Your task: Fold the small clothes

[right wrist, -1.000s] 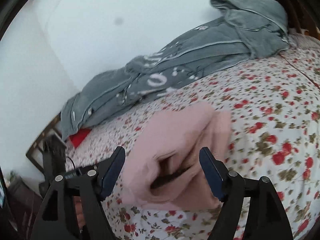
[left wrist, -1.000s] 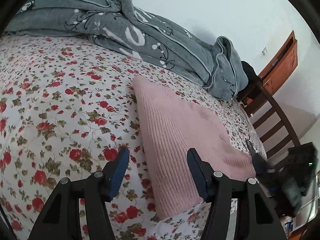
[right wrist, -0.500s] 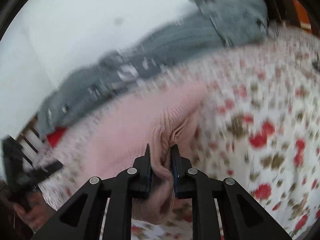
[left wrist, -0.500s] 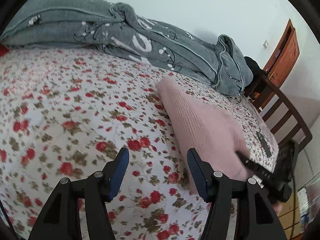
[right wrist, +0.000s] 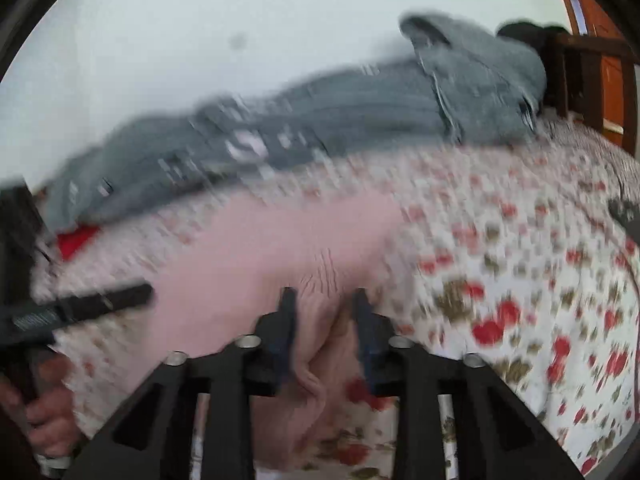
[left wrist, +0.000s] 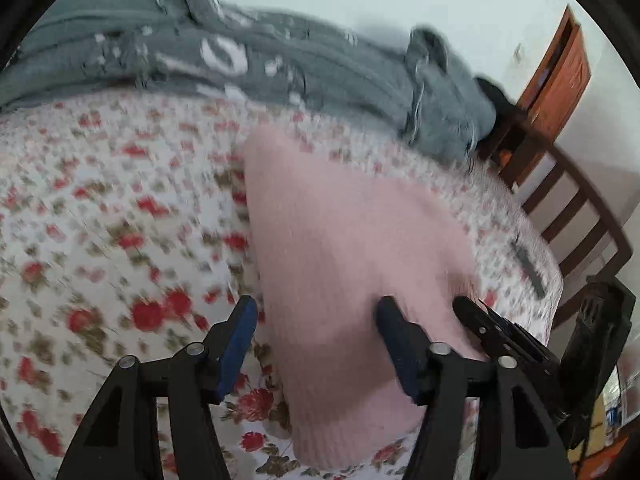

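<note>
Sweater (left wrist: 352, 264), pink and folded, lay mid-frame on the flowered bedsheet (left wrist: 120, 208). The left gripper (left wrist: 314, 330) hung spread over its near edge, one finger past the left side. The right gripper (right wrist: 324, 320) had bunched knit between its narrowed fingers, grip uncertain through blur. A grey blanket (left wrist: 280, 64) was heaped along the upper frame, a wooden chair (left wrist: 572, 204) at right.

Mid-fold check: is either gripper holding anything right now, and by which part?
The right gripper grips the pink sweater by a bunched fold at its near edge. The left gripper is open, holding nothing.
</note>
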`<state>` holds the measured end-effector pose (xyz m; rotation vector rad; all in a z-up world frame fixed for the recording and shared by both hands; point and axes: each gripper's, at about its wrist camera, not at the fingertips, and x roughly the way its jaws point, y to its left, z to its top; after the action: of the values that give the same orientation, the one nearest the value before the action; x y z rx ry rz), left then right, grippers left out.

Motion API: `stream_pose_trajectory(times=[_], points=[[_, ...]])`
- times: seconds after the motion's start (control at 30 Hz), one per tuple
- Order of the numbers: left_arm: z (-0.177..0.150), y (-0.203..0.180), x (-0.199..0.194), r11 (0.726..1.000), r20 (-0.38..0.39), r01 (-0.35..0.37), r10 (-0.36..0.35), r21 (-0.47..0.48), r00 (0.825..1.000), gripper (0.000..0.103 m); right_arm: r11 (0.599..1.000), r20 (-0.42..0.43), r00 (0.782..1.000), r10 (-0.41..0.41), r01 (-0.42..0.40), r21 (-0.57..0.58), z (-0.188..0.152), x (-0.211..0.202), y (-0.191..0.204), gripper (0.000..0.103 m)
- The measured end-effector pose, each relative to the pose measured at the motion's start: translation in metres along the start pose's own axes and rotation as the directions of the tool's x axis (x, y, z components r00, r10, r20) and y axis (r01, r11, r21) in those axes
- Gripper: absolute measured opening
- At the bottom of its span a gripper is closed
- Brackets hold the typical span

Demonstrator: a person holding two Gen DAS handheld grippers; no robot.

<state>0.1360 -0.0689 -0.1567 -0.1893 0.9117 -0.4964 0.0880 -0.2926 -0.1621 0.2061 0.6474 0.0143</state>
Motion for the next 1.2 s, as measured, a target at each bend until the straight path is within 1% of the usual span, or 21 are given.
stream_pose_trajectory(times=[0.07,0.17,0.2,0.23,0.33,0.37,0.4,0.5,0.53,0.57,0.6,0.63,0.67,0.7,0.8,0.87,0.93,0.97,1.0,1.07,1.2], points=[[-0.008,0.002,0.007,1.0,-0.003,0.002,-0.002,0.02,1.0,0.071,1.0,0.005,1.0,-0.002,0.002,-0.023,-0.008,-0.002,-0.005,0.024],[-0.002,0.005,0.0,0.999,-0.008,0.041,-0.04,0.031,0.999,0.07,0.999,-0.035,0.999,0.019,-0.02,-0.028,0.005,-0.006,-0.008,0.024],[0.004,0.008,-0.004,0.998,-0.004,0.061,-0.061,0.027,0.998,0.07,0.999,-0.039,0.999,0.029,-0.03,-0.019,0.01,-0.008,-0.009,0.027],[0.012,0.012,-0.007,0.997,0.007,0.076,-0.076,0.018,0.997,0.07,0.999,-0.031,0.998,0.045,-0.045,-0.004,0.019,-0.01,-0.011,0.03],[0.034,0.022,-0.005,0.995,0.02,0.094,-0.094,-0.024,0.995,0.067,0.995,0.017,0.996,0.089,-0.089,0.034,0.043,-0.01,-0.014,0.046],[0.044,0.028,0.001,0.993,0.009,0.106,-0.106,-0.052,0.994,0.066,0.993,0.012,0.994,0.104,-0.105,0.048,0.051,-0.004,-0.013,0.055],[0.05,0.033,0.007,0.991,-0.002,0.116,-0.117,-0.072,0.993,0.066,0.992,0.001,0.993,0.114,-0.114,0.062,0.055,0.003,-0.013,0.06],[0.057,0.048,0.036,0.978,-0.072,0.16,-0.17,-0.132,0.983,0.067,0.984,-0.089,0.988,0.127,-0.114,0.139,0.055,0.037,-0.024,0.06],[0.055,0.053,0.044,0.971,-0.094,0.183,-0.199,-0.153,0.976,0.067,0.976,-0.12,0.982,0.148,-0.125,0.179,0.047,0.051,-0.033,0.063],[0.051,0.057,0.052,0.959,-0.106,0.221,-0.242,-0.177,0.964,0.067,0.968,-0.111,0.978,0.174,-0.149,0.201,0.039,0.057,-0.04,0.067],[0.047,0.061,0.056,0.948,-0.099,0.257,-0.279,-0.19,0.955,0.065,0.969,-0.096,0.979,0.181,-0.161,0.187,0.034,0.057,-0.042,0.067],[0.046,0.061,0.057,0.943,-0.088,0.274,-0.294,-0.186,0.952,0.063,0.977,-0.084,0.981,0.173,-0.161,0.138,0.031,0.056,-0.039,0.066],[0.045,0.06,0.059,0.942,-0.081,0.288,-0.305,-0.172,0.949,0.058,0.982,-0.083,0.984,0.158,-0.148,0.113,0.03,0.055,-0.036,0.066],[0.046,0.058,0.061,0.942,-0.08,0.291,-0.307,-0.166,0.948,0.054,0.983,-0.087,0.984,0.152,-0.142,0.116,0.031,0.055,-0.034,0.066],[0.05,0.052,0.069,0.947,-0.077,0.262,-0.279,-0.185,0.957,0.047,0.974,-0.113,0.978,0.177,-0.157,0.162,0.038,0.066,-0.034,0.067],[0.055,0.051,0.068,0.948,-0.071,0.256,-0.273,-0.19,0.959,0.041,0.96,-0.122,0.967,0.223,-0.195,0.203,0.043,0.072,-0.036,0.068],[0.06,0.052,0.062,0.947,-0.06,0.26,-0.275,-0.189,0.959,0.037,0.943,-0.125,0.947,0.295,-0.267,0.201,0.046,0.073,-0.033,0.055],[0.063,0.055,0.057,0.942,-0.049,0.272,-0.287,-0.197,0.957,0.036,0.939,-0.113,0.945,0.308,-0.284,0.192,0.048,0.07,-0.03,0.043],[0.067,0.058,0.05,0.937,-0.038,0.286,-0.299,-0.2,0.953,0.036,0.942,-0.105,0.946,0.307,-0.287,0.175,0.051,0.066,-0.025,0.038],[0.078,0.064,0.033,0.942,-0.01,0.282,-0.289,-0.183,0.957,0.035,0.947,-0.088,0.949,0.304,-0.291,0.133,0.061,0.059,-0.008,0.035],[0.106,0.09,-0.007,0.956,0.058,0.246,-0.24,-0.16,0.969,0.036,0.927,-0.067,0.928,0.367,-0.359,0.112,0.077,0.064,0.034,0.033]])
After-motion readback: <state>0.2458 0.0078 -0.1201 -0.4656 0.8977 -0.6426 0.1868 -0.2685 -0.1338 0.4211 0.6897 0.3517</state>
